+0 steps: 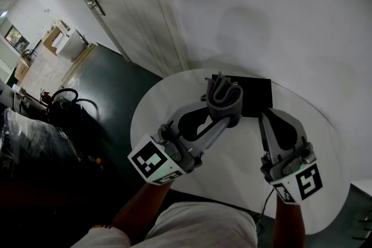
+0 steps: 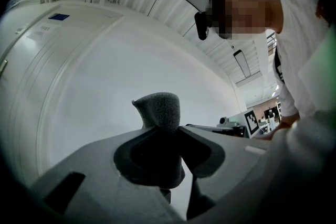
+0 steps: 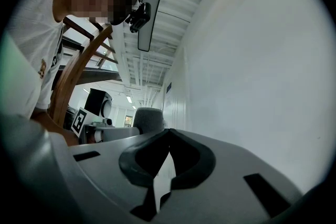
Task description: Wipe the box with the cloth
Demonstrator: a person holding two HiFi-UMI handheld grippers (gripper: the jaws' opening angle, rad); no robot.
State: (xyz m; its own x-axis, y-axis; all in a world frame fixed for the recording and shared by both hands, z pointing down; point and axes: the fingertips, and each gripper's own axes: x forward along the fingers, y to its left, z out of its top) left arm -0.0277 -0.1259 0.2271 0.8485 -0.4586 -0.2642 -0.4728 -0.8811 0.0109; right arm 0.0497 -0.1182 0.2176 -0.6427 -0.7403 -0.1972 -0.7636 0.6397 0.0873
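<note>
At far side of white tabletop point(image 1: 232, 183): black box point(image 1: 256, 93) lies flat, long axis left-right. Left claw point(image 1: 222, 119) pinches bunched grey cloth point(image 1: 224, 96) over box's left end; wipe likely runs rightward. Right claw point(image 1: 264, 119) pressed together, empty, beside box's near-right edge.

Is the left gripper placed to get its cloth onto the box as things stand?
Probably yes: the left gripper holds the cloth right by the box, and nothing stands between them.

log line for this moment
left tool: shut on cloth | right tool: shut, empty, by box | cloth: bunched, at box's left end, contact unclear | box: on table
</note>
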